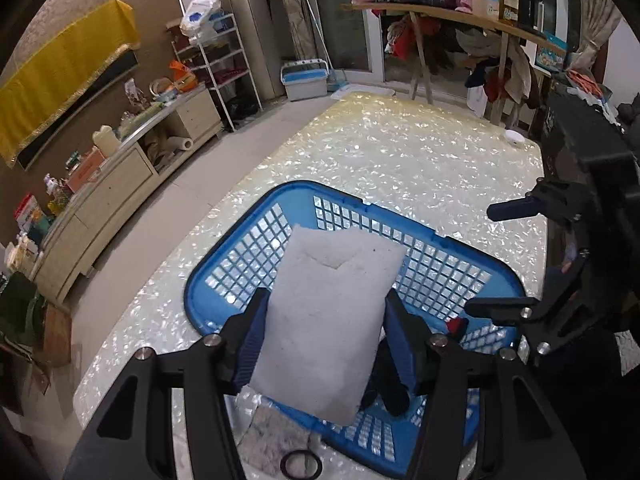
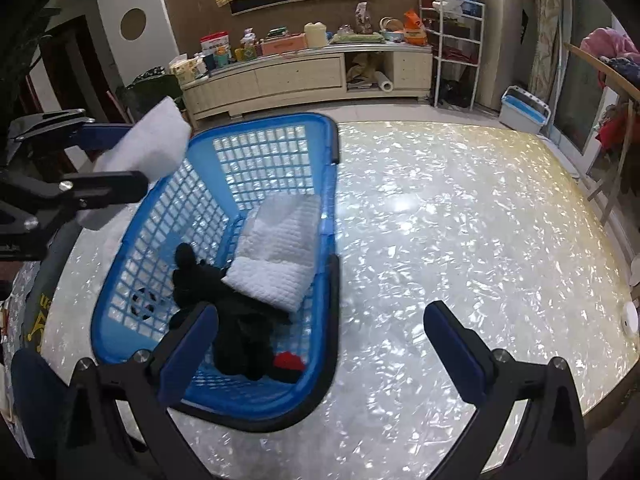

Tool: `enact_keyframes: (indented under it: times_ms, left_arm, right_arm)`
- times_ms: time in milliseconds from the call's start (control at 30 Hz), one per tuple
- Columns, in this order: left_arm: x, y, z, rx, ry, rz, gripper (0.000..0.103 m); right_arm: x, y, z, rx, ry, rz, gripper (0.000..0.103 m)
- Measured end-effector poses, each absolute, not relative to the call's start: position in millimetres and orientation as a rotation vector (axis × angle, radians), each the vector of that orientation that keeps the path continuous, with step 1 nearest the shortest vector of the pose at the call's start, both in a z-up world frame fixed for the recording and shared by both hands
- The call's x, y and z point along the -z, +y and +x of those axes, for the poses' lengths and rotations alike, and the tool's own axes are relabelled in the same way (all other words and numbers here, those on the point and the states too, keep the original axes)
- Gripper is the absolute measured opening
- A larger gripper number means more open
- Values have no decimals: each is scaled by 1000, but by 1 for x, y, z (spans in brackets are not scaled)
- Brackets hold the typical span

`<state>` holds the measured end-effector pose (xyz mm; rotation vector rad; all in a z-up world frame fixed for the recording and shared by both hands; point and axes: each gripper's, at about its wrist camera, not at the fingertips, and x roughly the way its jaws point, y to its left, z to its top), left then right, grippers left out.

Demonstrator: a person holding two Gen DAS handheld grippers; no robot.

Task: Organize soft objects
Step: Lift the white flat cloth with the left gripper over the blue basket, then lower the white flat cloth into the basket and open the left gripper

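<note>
My left gripper (image 1: 326,304) is shut on a white padded cushion (image 1: 324,320), its blue pads pressing both long sides. It hangs tilted over the blue lattice basket (image 1: 280,192). In the right wrist view the same cushion (image 2: 152,136) and left gripper (image 2: 132,160) hover above the basket's far left rim (image 2: 256,120). Inside the basket lie a black plush toy (image 2: 236,320), a folded white quilted cloth (image 2: 280,256) and a small red piece (image 2: 288,362). My right gripper (image 2: 320,332) stands open and holds nothing, just over the basket's near right corner; it shows at the right (image 1: 492,258).
The basket stands on a shell-patterned table (image 2: 460,240). A greyish cloth (image 1: 272,440) and a black ring (image 1: 301,464) lie near the table's front edge. A small white round object (image 2: 630,318) sits at the right edge. A low cabinet (image 2: 300,76) lines the wall.
</note>
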<state>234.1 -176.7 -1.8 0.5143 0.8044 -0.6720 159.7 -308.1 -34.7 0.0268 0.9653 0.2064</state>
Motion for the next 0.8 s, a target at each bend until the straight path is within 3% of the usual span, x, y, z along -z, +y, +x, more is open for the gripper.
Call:
enact_keyframes:
  times_ms: [367, 800]
  left_arm:
    - [54, -201, 281, 687, 903, 566, 54]
    - [81, -212, 305, 693, 956, 603, 56]
  right_arm:
    - [48, -315, 172, -225, 981, 47, 103]
    - [54, -319, 181, -207, 1023, 60, 103]
